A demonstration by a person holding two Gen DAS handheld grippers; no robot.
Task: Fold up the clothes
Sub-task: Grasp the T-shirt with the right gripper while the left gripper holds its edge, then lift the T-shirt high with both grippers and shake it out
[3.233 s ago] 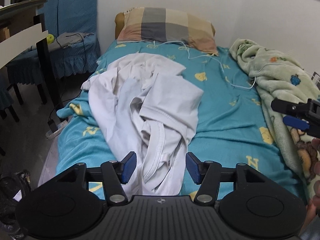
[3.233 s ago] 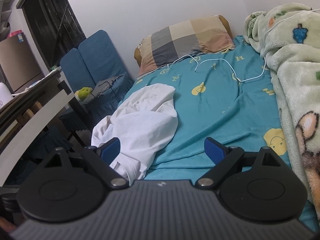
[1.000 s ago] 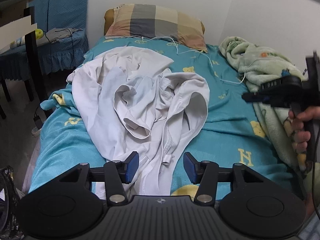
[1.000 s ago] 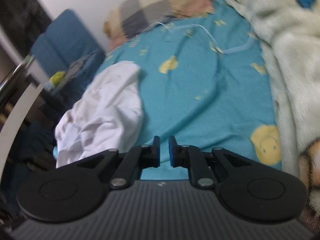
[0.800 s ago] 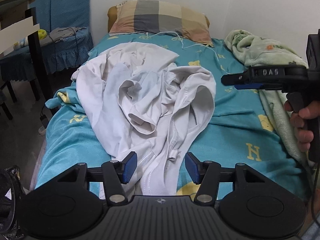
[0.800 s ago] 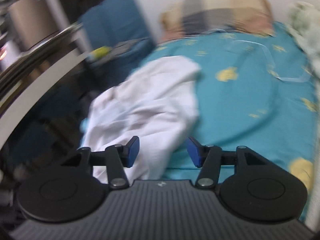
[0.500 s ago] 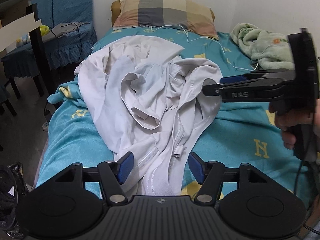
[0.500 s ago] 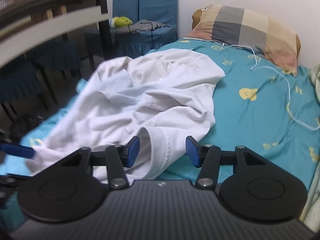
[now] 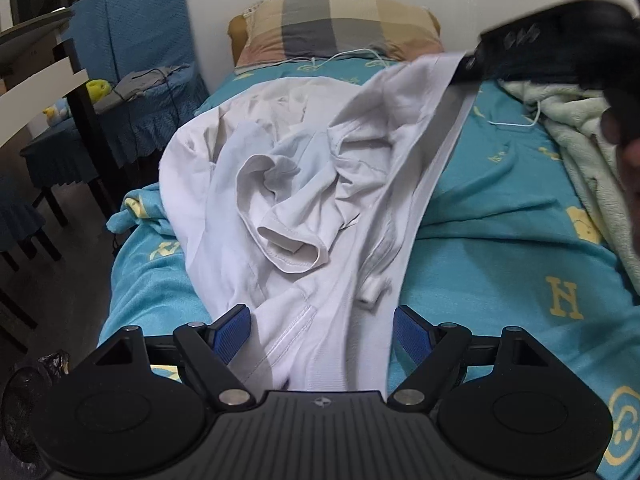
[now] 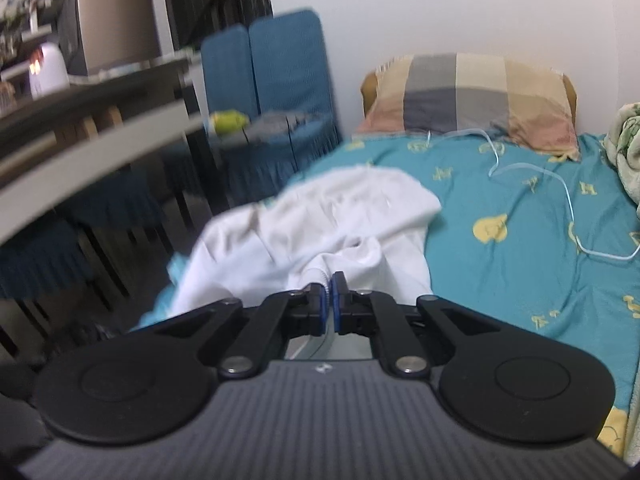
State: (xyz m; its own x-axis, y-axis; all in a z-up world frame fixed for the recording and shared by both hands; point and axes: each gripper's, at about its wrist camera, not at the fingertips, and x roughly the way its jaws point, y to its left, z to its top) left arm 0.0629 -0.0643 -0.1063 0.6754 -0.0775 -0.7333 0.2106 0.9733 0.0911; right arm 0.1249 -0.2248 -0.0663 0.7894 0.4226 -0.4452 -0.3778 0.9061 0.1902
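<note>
A crumpled white garment (image 9: pixel 304 200) lies down the middle of a bed with a teal sheet (image 9: pixel 500 208). In the left wrist view my left gripper (image 9: pixel 322 330) hangs low over the garment's near end. Its jaws are opening, and cloth lies between the blue pads without being pressed. My right gripper (image 9: pixel 466 68) reaches in from the upper right and holds the garment's edge, pulled up taut. In the right wrist view the right gripper (image 10: pixel 328 300) is shut on a fold of the white garment (image 10: pixel 320 216).
A plaid pillow (image 9: pixel 340 24) lies at the head of the bed with a white cable (image 10: pixel 560 184) trailing from it. A pale green fleece blanket (image 9: pixel 580 140) runs along the right side. Blue-covered chairs (image 9: pixel 140 60) and a table (image 10: pixel 80 140) stand left of the bed.
The right gripper swung in from the right, closed on the garment's edge and raised it. The left gripper's jaws spread wider as it sank closer to the cloth.
</note>
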